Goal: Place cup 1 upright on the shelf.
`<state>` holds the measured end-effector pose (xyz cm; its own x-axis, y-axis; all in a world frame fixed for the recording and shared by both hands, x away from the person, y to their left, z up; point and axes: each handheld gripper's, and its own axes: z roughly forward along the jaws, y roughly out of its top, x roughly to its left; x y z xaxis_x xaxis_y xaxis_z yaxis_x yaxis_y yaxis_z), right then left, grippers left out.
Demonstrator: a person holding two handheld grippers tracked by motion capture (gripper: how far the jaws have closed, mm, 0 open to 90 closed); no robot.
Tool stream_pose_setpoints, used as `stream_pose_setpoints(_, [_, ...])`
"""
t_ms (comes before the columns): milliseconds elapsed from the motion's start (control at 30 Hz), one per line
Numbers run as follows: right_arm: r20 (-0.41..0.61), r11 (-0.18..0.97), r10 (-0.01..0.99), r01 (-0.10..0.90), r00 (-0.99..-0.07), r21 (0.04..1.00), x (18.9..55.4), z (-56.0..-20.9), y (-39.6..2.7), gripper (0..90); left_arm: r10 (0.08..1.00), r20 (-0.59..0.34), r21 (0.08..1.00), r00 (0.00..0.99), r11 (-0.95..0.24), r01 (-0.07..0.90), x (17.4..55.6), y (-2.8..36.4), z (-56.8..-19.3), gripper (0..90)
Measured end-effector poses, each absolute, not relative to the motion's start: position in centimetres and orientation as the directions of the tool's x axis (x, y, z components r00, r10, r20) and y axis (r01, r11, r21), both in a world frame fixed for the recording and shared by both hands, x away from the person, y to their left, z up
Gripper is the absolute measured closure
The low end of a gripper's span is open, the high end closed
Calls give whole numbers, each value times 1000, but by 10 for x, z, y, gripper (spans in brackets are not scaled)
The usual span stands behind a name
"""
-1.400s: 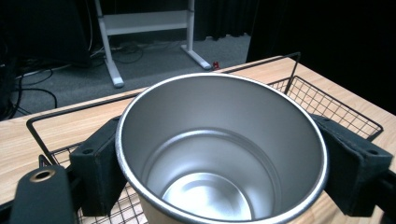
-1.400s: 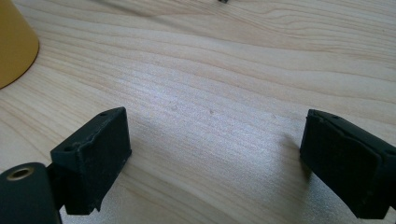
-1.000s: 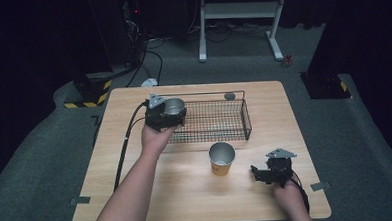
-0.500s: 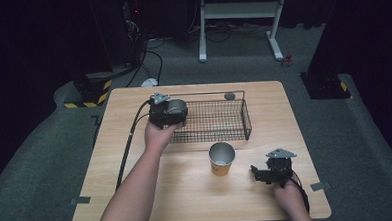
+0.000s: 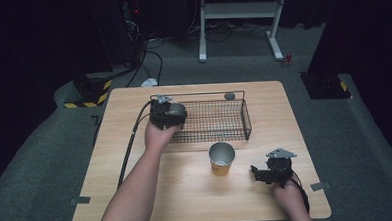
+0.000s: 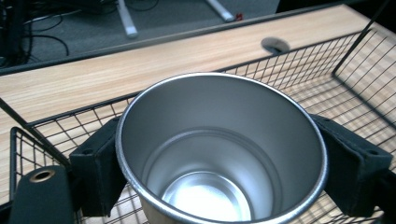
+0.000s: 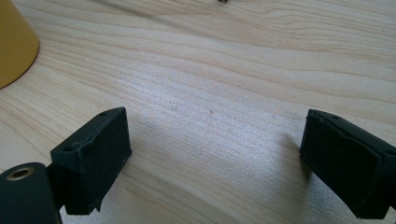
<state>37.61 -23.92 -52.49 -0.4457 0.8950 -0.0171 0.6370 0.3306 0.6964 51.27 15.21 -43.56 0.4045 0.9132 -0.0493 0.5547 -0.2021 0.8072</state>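
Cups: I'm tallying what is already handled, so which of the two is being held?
The plain metal cup, clamped by the left gripper over the wire basket; the yellow-sided cup stands free.

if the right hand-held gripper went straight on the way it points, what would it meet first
Probably the yellow cup with the silver inside. The right hand-held gripper lies open on the bare wooden table, pointing left toward the cup; its own view puts the cup off-centre, so it might just graze it.

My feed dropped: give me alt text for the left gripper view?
A silver metal cup, empty, is clamped between the left gripper's black fingers, over the wire basket on the wooden table.
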Motion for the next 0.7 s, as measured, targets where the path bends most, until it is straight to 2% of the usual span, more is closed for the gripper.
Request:
stream_pose_setpoints(400, [-17, 331, 895, 637, -446, 696, 376, -525, -239, 78, 920, -23, 746, 391, -245, 620, 522, 144, -440, 145])
stream_pose_setpoints(700, [-14, 328, 896, 639, -444, 696, 376, -525, -239, 78, 929, -42, 712, 368, -231, 663, 526, 142, -445, 145])
